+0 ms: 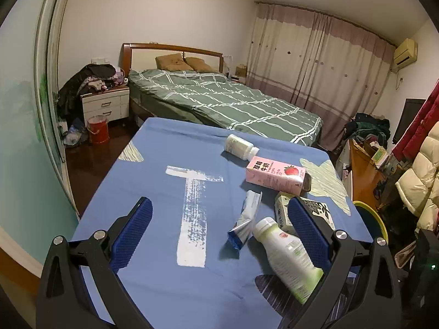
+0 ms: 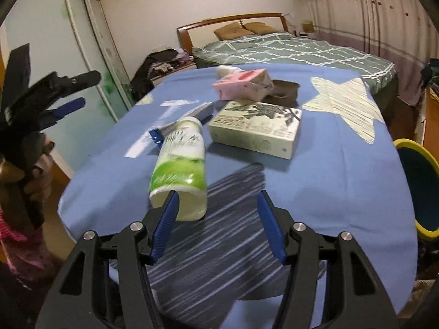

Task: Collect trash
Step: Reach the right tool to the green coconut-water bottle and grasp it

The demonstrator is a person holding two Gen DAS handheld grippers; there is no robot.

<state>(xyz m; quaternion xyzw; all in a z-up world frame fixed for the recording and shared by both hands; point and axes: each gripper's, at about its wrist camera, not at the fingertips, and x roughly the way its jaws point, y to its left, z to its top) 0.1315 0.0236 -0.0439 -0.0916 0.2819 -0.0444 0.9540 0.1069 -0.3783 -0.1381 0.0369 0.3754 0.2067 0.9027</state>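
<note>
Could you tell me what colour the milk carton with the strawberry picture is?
Pink carton, clearest in the left wrist view.

On the desk (image 1: 164, 148) lie six pieces of trash. Two are bottles: one green-and-white bottle (image 2: 179, 164) and one small white bottle (image 1: 241, 146). Two are cartons: one pink strawberry-milk carton (image 1: 274, 175) and one pale green box with a leaf print (image 2: 256, 128). There is one squeezed tube (image 1: 245, 220) with a blue end, and one dark brown flat container (image 2: 284, 90) behind the pink carton. Beside the desk stands one yellow-rimmed bin (image 2: 419, 189). Two pairs of tongs are in view.
</note>
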